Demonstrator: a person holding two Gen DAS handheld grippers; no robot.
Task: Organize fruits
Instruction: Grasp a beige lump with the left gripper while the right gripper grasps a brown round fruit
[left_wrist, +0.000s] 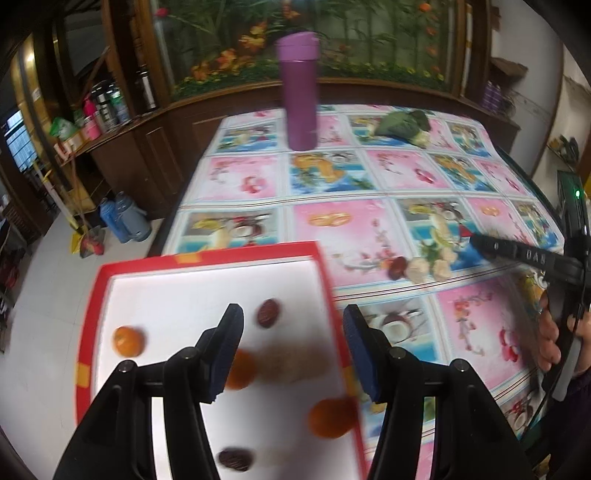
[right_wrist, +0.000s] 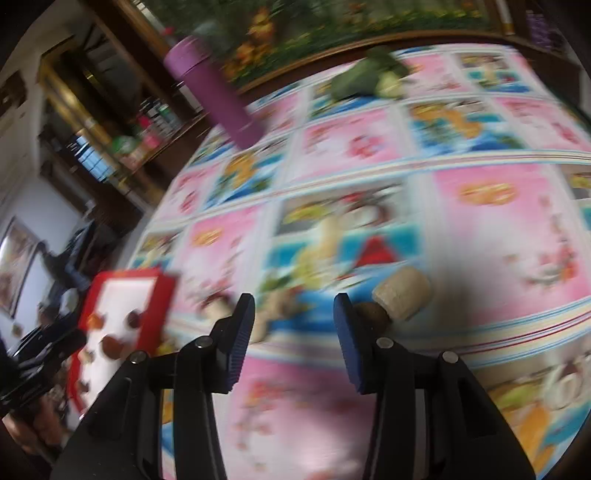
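Note:
A red-rimmed white tray (left_wrist: 207, 258) lies at the table's near left corner. In it are three small oranges, among them one (left_wrist: 127, 341) at the left and one (left_wrist: 332, 417) by the right rim, two dark red dates (left_wrist: 269, 313) and a blurred brown lump (left_wrist: 295, 365). My left gripper (left_wrist: 293, 317) hovers open over the tray with nothing between its fingers. My right gripper (right_wrist: 293, 325) is open and empty above the cloth. A pale nut-like piece (right_wrist: 402, 297) and a brown one (right_wrist: 373, 314) lie just right of its right finger. Loose on the cloth are a date (left_wrist: 397, 267) and pale pieces (left_wrist: 417, 269).
A tall purple bottle (left_wrist: 298, 92) stands at the far side of the table, and a green leafy vegetable (left_wrist: 402, 123) lies to its right. The fruit-print tablecloth (left_wrist: 332, 177) covers the whole table. A hand (left_wrist: 550, 339) holds the right gripper's handle. Blue jugs (left_wrist: 125, 218) stand on the floor.

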